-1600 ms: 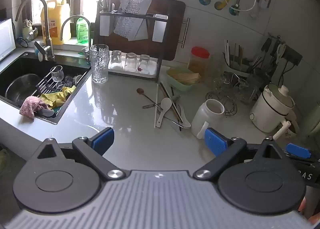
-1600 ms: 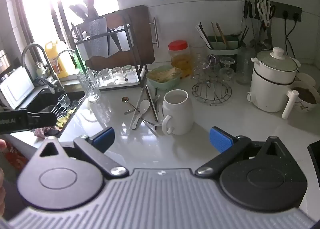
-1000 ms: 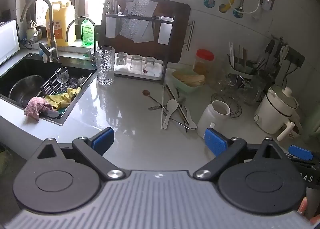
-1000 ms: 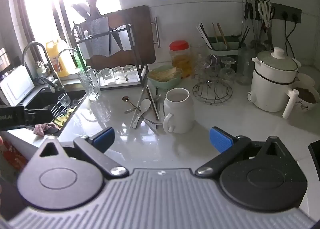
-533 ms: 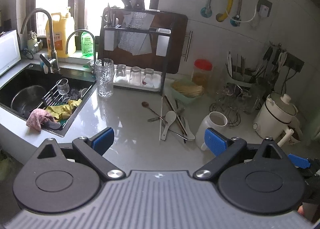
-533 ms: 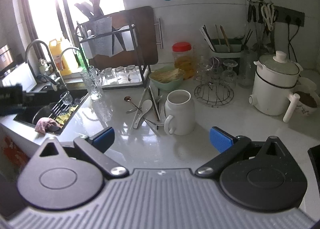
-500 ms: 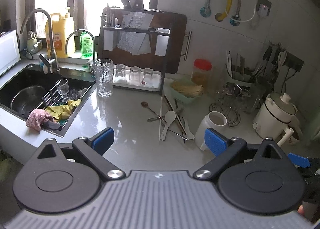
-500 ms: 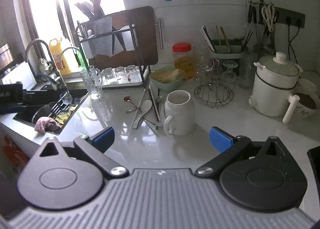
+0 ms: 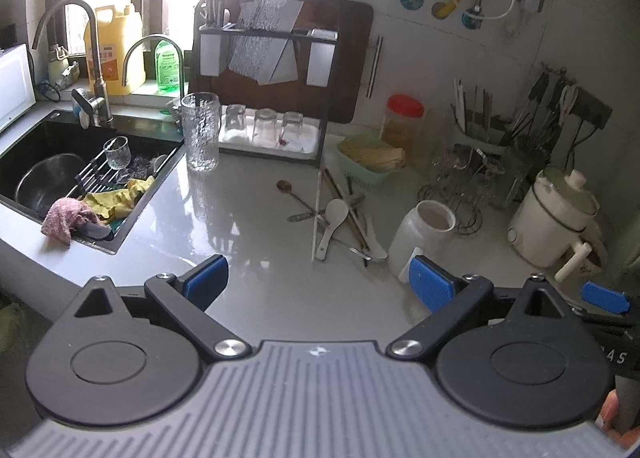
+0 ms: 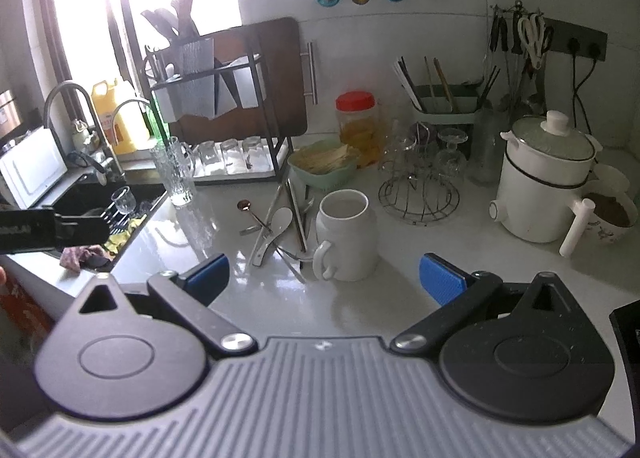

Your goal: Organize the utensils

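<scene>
Pulling back from white mug (image 10: 346, 236), both grippers (image 9: 318, 282) (image 10: 324, 276) gaping wide and empty, utensils (image 10: 280, 225) beside it lying untouched.

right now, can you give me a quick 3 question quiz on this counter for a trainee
1. True or false: the white mug already holds utensils.
2. Multiple choice: the loose utensils lie (A) in the sink, (B) on the counter between the tall glass and the mug, (C) inside the green bowl.
3. Fill in: both the left gripper and the right gripper are ____ and hold nothing.

Key
1. False; as far as its inside shows, it looks empty.
2. B.
3. open.
</scene>
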A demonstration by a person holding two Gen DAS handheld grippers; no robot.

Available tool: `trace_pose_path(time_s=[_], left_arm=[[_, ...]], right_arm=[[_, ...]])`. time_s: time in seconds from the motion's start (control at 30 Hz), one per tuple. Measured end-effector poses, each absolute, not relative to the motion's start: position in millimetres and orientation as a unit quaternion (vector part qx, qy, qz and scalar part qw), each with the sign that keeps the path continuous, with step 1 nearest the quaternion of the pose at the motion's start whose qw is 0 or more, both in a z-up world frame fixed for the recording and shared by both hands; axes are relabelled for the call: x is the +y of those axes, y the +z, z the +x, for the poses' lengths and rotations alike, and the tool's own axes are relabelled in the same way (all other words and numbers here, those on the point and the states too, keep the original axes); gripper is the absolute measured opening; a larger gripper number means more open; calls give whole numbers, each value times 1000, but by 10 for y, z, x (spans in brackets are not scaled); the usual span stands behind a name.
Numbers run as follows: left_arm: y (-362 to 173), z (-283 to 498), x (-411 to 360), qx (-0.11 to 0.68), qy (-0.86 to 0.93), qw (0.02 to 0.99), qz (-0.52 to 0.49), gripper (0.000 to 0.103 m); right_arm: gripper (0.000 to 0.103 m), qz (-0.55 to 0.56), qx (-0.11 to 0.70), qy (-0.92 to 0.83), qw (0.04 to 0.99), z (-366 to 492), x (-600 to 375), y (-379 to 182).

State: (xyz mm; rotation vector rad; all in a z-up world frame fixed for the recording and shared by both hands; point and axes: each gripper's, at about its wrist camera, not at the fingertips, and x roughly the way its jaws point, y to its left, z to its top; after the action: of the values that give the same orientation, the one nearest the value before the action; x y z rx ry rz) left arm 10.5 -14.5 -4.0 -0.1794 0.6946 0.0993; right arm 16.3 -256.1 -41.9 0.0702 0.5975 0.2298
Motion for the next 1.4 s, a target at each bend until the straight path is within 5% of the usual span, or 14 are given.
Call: trace_pose_path(time_s=[1.4], left_arm=[[-302,204,-61,370,42,925,-70,99]], right_arm=[[103,53,305,120,943,130,-2495,-614]])
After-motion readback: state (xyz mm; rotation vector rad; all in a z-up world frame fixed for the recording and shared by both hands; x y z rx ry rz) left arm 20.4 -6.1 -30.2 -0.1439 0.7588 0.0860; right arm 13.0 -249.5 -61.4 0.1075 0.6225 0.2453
